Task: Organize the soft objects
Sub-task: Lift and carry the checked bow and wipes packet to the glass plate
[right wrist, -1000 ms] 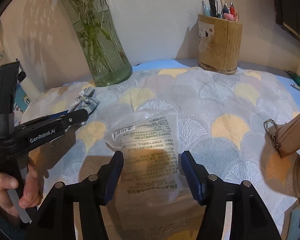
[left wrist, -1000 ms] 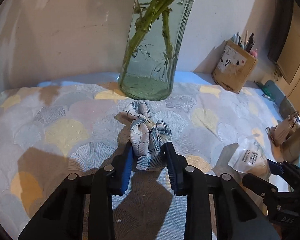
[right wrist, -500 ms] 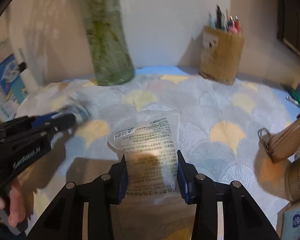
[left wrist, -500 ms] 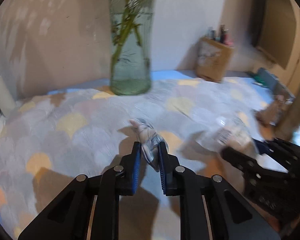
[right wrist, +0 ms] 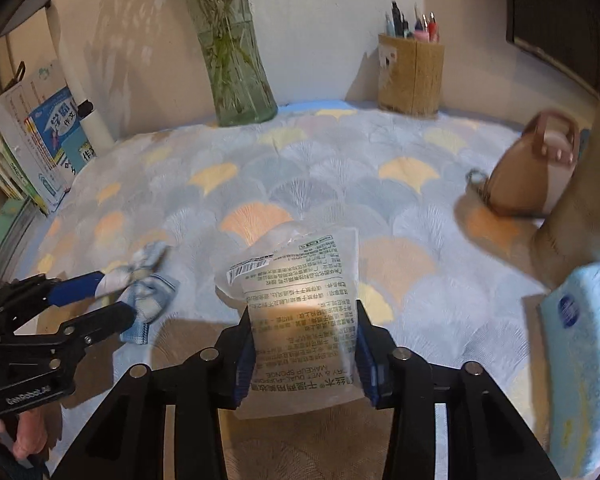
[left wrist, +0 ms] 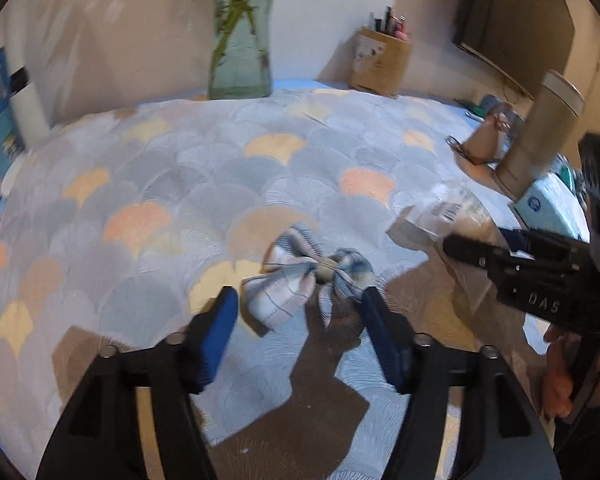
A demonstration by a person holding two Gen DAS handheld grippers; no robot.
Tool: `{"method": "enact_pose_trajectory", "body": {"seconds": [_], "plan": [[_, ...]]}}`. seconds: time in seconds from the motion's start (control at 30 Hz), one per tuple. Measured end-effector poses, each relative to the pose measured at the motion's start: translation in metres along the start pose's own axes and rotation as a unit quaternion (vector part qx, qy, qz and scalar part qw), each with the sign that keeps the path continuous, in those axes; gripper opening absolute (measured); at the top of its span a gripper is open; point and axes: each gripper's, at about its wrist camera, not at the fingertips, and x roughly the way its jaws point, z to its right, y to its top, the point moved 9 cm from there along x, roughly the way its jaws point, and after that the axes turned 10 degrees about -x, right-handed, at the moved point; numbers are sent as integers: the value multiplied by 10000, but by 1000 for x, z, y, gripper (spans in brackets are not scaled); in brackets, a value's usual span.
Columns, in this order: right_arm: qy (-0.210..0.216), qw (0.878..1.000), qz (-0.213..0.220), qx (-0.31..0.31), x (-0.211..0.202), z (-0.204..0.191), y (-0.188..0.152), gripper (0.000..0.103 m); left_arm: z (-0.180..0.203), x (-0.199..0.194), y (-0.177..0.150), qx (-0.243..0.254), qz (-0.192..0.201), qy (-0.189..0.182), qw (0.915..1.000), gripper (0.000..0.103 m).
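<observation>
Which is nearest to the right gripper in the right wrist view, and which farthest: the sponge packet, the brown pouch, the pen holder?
1. Sponge packet, between the right gripper jaws.
2. Brown pouch, right side, mid-table.
3. Pen holder, far back by the wall.

**Camera placement: two wrist-mounted fisheye views, both angled down at the table**

Left wrist view: mounted behind the left tool, looking forward and steeply down along its fingers, close above the patterned cloth. It faces the back wall, with the glass vase at top centre. The right tool enters from its right edge.

Right wrist view: mounted behind the right tool, same downward tilt, equally close. The left tool enters from its left edge.

Shared ground: vase, pen holder, plaid bow, clear packet.
</observation>
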Motion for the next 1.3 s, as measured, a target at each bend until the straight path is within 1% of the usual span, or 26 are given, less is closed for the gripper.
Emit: {"method": "enact_pose_trajectory", "body": {"seconds": [0.07, 0.13, 0.2, 0.3, 0.4, 0.43, 0.47, 0.5, 0.53, 0.57, 0.6, 0.63, 0.67, 0.77, 0.87, 0.97, 1.0, 1.03, 1.07, 1.13, 1.2, 1.23, 1.3], "plan": [[28, 10000, 59, -10, -3, 1, 2, 52, -6, -4, 1, -72, 22, 49, 10000, 80], [97, 9998, 137, 64, -5, 3, 3, 79, -6, -6, 1, -146, -42, -45, 9999, 82], [200, 9993, 220, 237, -8, 8, 3, 85, -4, -8, 0, -193, -47, -167, 9997, 83], [468, 9971, 269, 539, -8, 15, 2, 85, 6, -4, 3, -207, -43, -246, 9995, 85], [567, 9954, 216, 741, -5, 20, 1, 85, 17, 9, 7, -32, -61, -155, 9999, 85], [590, 9953, 216, 742, -5, 19, 1, 85, 20, 14, 8, 0, -73, -149, 9999, 84], [587, 9955, 227, 712, -6, 18, 1, 85, 21, 19, 7, 3, -64, -125, 9999, 80], [566, 9959, 236, 662, -6, 16, 1, 85, 21, 23, 7, 23, -51, -62, 10000, 74], [530, 9966, 239, 585, -7, 14, 1, 85, 21, 25, 6, 74, -22, 36, 10000, 60], [490, 9972, 234, 509, -7, 12, 1, 85, 19, 25, 6, 142, 47, 160, 9998, 50], [425, 9980, 217, 410, -6, 9, 1, 85, 18, 24, 6, 194, 73, 187, 9996, 46], [379, 9985, 203, 334, -5, 7, 1, 85, 17, 23, 6, 196, 96, 172, 9996, 37], [310, 9991, 182, 235, -4, 4, 2, 85, 15, 22, 7, 154, 124, 160, 9997, 32], [150, 9998, 136, 39, -2, 1, 1, 85, 10, 17, 8, -15, 221, 36, 9997, 32], [91, 9999, 84, 30, 1, 1, -1, 85, 11, 9, 11, -55, 419, -117, 9990, 32], [46, 9999, 94, 10, 0, 1, -1, 85, 12, 5, 12, -30, 520, -88, 9986, 32], [-36, 9999, 140, -21, -2, 1, 0, 80, 13, 5, 12, -13, 526, -55, 9986, 32], [-135, 9997, 172, -65, -3, 0, 1, 57, 14, 4, 12, 7, 557, 13, 9984, 32], [-224, 9995, 173, -143, -4, -2, 1, 42, 14, 2, 12, 31, 591, 57, 9982, 32], [-303, 9983, 300, -403, -10, -10, 3, 40, 21, -4, 11, 13, 630, -58, 9980, 32], [-384, 9968, 455, -528, -18, -14, 5, 39, 30, -13, 12, 61, 704, -77, 9975, 32], [-392, 9966, 507, -526, -24, -14, 5, 39, 35, -18, 13, 112, 754, -88, 9971, 32], [-335, 9972, 575, -354, -36, -9, 3, 39, 53, -34, 18, 229, 882, -234, 9956, 32]]}}
